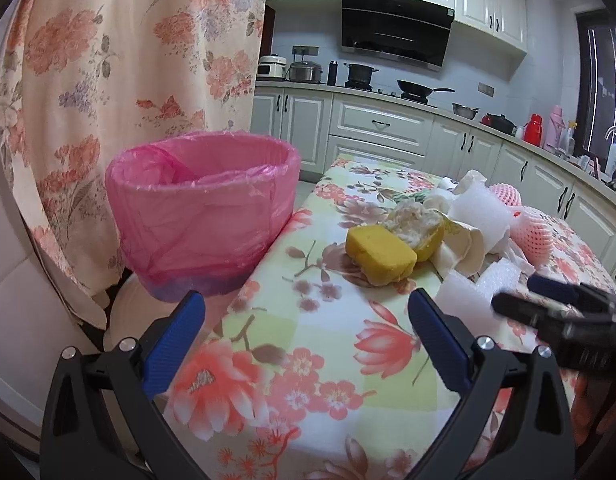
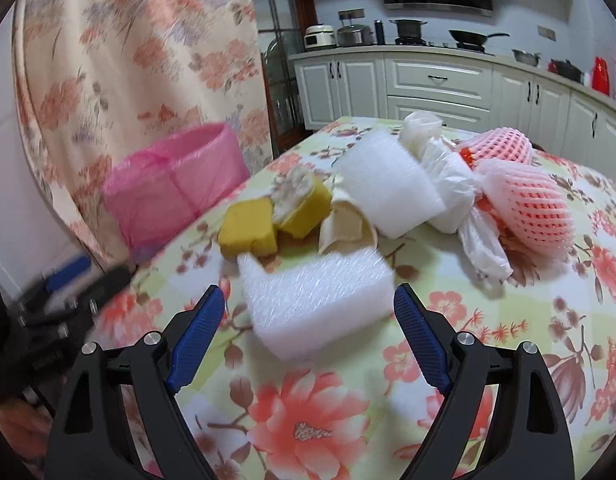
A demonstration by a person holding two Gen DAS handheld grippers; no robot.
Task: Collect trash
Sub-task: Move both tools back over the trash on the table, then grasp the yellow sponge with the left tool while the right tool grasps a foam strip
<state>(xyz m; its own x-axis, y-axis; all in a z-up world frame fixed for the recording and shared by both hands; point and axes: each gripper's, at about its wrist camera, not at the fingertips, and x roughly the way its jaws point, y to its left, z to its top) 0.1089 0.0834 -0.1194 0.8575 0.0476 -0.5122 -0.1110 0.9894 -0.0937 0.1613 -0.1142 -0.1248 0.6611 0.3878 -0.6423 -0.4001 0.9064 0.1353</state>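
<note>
A bin lined with a pink bag [image 1: 204,216] stands off the table's left edge; it also shows in the right wrist view [image 2: 172,188]. Trash lies on the floral tablecloth [image 1: 308,360]: yellow peel pieces [image 1: 381,254] [image 2: 250,232], white foam pieces [image 2: 315,304] [image 2: 387,184], pink foam fruit nets [image 2: 523,208], and crumpled plastic [image 2: 447,184]. My left gripper [image 1: 308,312] is open and empty, between the bin and the peel. My right gripper [image 2: 309,308] is open with the nearest white foam piece between its fingers, not clamped.
A floral curtain [image 1: 128,60] hangs behind the bin. Kitchen cabinets and a counter with pots [image 1: 387,92] stand beyond the table. The right gripper shows blurred at the right edge of the left wrist view [image 1: 547,304].
</note>
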